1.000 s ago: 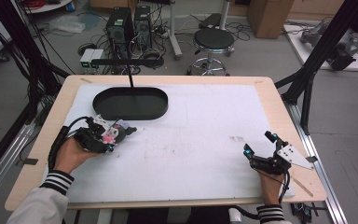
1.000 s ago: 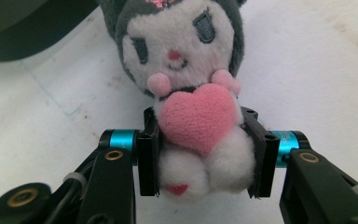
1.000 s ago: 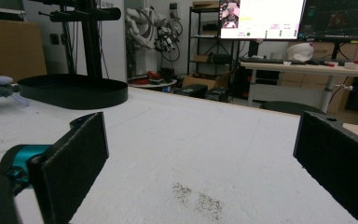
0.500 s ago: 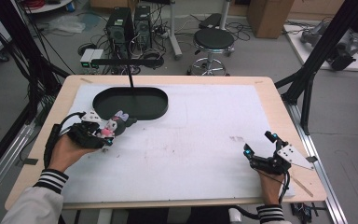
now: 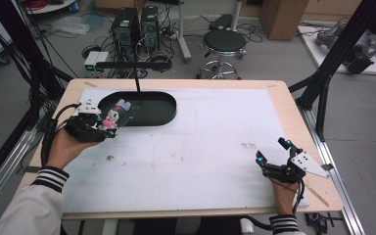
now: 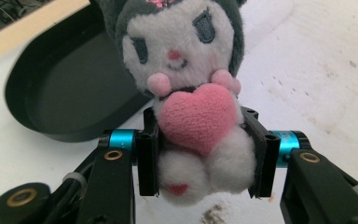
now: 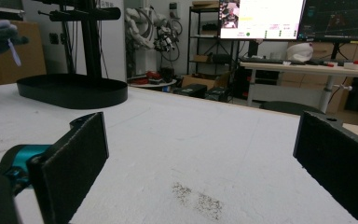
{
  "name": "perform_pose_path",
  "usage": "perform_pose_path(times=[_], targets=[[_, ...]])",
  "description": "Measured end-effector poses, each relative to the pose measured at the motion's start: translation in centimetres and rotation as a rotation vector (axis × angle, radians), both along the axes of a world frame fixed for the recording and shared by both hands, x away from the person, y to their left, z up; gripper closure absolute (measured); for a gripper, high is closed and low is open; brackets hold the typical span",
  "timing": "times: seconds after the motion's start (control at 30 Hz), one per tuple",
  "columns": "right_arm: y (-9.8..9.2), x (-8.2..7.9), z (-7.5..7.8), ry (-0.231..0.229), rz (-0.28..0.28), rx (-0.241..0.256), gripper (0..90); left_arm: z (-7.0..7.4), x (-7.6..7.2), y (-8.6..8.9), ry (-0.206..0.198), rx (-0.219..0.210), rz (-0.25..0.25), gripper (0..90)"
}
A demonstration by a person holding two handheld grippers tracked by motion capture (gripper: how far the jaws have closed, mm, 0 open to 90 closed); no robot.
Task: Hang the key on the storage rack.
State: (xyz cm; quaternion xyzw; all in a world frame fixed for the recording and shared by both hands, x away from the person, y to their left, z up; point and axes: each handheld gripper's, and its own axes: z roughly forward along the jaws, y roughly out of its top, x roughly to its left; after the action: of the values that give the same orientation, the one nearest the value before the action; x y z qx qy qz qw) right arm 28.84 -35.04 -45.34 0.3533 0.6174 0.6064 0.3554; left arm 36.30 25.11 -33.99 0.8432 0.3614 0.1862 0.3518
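Left claw (image 6: pixel 200 154) clamped on a plush toy (image 6: pixel 191 93), jaws pressed into its sides just below the pink heart (image 6: pixel 198 116) hugged to its chest. Grey hood, white face, pink cheeks, all upright and facing the left gripper view's camera. Beyond it, at the upper left of that frame, a black oval tray (image 6: pixel 60 93) lying on the white desk (image 6: pixel 317 70).

Up in the high view, same left claw (image 5: pixel 108 125) at the left of the frame, toy (image 5: pixel 112 115) held up at the tray's (image 5: pixel 152 115) near left end, overlapping its rim in the picture; whether over the tray or just beside it, hard to tell. Hand (image 5: pixel 66 147) wrapped round the gripper body, striped cuff (image 5: pixel 49 177) behind, black cable looping off toward the desk's left edge.

Over at the lower right of the high view, right claw (image 5: pixel 272 152) low on the desk (image 5: pixel 215 147), well apart from toy and tray. Jaws spread wide in the right gripper view, nothing between them but white desk top and a dark smudge (image 7: pixel 198 198) at the lower middle. Tray (image 7: pixel 72 91) far off at the upper left of that frame, a black post (image 7: pixel 91 37) rising behind it, a glimpse of the toy (image 7: pixel 0 35) at the very left edge.
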Motion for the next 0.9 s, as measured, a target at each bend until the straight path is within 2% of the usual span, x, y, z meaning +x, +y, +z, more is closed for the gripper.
perform_pose_path(times=[0.2, 0.33, 0.37, 0.5, 0.6, 0.77, 0.9], targets=[[0.0, 0.0, 0.0, 0.0, 0.001, 0.001, 2.2, 0.8, 0.7, 0.5, -0.02, 0.0, 0.017, 55.8], [0.0, 0.0, 0.0, 0.0, 0.0, 0.0, 2.1, 1.4, 1.1, 0.7, -0.061, -0.006, 0.038, 55.8], [0.0, 0.0, 0.0, 0.001, 0.001, 0.001, 2.1, 1.7, 1.5, 0.8, -0.065, -0.027, 0.053, 55.8], [0.0, 0.0, 0.0, 0.0, 0.001, 0.0, 2.1, 2.1, 2.2, 0.9, -0.077, -0.011, 0.072, 55.7], [0.0, 0.0, 0.0, 0.001, 0.002, 0.003, 2.2, 2.5, 3.0, 0.9, -0.093, -0.026, 0.085, 55.7], [0.0, 0.0, 0.0, 0.001, 0.003, 0.003, 2.1, 3.2, 3.8, 0.5, -0.122, -0.017, 0.094, 55.7], [0.0, 0.0, 0.0, 0.0, 0.002, 0.001, 2.1, 3.5, 4.4, 0.6, -0.132, -0.026, 0.113, 55.7]])
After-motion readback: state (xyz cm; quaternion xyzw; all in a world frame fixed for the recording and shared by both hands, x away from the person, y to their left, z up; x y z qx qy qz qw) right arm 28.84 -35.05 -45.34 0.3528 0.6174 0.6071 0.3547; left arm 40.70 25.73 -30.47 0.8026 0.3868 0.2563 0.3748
